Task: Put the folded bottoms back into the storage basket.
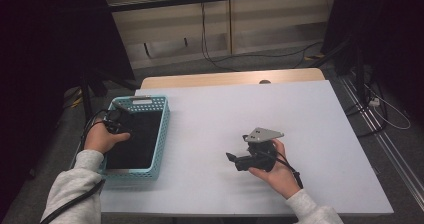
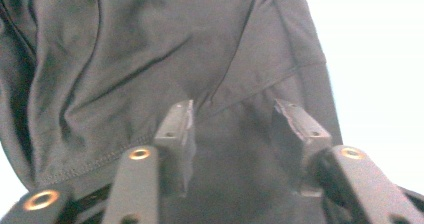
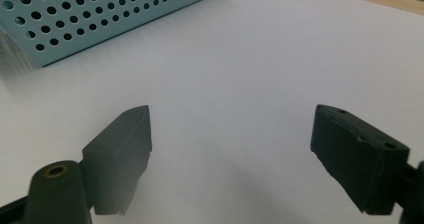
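1. Looking down, we see a dark cloth (image 1: 134, 139) lying folded in the basket (image 1: 162, 134) at the desk's (image 1: 280, 114) left side.
2. Our left gripper (image 1: 120, 115) hangs over the cloth, its jaws parted and released, with nothing pinched; in the left gripper view the fabric (image 2: 150, 59) sits just beyond them.
3. Our right gripper (image 1: 239, 160) rests on the desk, well apart from the basket, its jaws spread wide and empty.
4. We judge the cloth light, soft and limp: it will sag and unfold when lifted.
5. We would pinch a raised fold or the stitched hem (image 2: 90, 164), not the flat middle, where the jaws may slip.
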### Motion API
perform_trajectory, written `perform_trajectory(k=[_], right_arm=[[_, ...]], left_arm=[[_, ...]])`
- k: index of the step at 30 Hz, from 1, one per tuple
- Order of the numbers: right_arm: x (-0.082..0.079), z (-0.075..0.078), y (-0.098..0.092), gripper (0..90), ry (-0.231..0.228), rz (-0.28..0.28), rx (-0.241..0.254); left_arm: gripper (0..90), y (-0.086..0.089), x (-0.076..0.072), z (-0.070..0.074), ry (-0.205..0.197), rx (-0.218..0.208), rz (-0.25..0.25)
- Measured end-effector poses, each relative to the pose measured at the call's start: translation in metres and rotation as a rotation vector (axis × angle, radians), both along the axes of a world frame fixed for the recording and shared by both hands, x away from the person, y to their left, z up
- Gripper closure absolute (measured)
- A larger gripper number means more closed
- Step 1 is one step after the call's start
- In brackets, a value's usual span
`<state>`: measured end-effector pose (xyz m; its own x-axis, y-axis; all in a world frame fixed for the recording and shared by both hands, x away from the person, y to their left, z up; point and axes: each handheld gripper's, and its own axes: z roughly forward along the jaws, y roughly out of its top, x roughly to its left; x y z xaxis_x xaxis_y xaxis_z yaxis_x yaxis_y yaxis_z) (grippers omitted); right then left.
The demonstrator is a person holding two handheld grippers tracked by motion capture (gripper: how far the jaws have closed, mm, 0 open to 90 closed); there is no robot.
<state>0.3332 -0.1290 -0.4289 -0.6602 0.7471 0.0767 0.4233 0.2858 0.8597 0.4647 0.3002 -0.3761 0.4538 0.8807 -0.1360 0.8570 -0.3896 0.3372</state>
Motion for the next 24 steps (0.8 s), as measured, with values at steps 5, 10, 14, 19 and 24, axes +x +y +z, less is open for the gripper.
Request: perform_trajectory(k=[5, 10, 14, 19, 24], right_arm=[[-0.004, 0.000, -0.011, 15.5, 0.006, -0.010, 0.009], [-0.007, 0.000, -0.027, 15.4, 0.012, -0.039, 0.025], [-0.009, -0.001, -0.033, 15.3, 0.016, -0.048, 0.023], [-0.010, -0.001, -0.036, 15.1, 0.020, -0.048, 0.022], [-0.012, 0.000, -0.040, 15.0, 0.017, -0.049, 0.023]], left_arm=[[41.7, -0.008, -0.003, 0.012, -0.006, -0.012, -0.023], [36.9, -0.016, -0.005, 0.019, -0.022, -0.013, -0.042], [34.2, -0.017, -0.005, 0.020, -0.015, -0.010, -0.044], [30.8, -0.016, -0.005, 0.021, -0.013, -0.014, -0.032], [28.3, -0.018, -0.005, 0.025, -0.020, -0.020, -0.032]])
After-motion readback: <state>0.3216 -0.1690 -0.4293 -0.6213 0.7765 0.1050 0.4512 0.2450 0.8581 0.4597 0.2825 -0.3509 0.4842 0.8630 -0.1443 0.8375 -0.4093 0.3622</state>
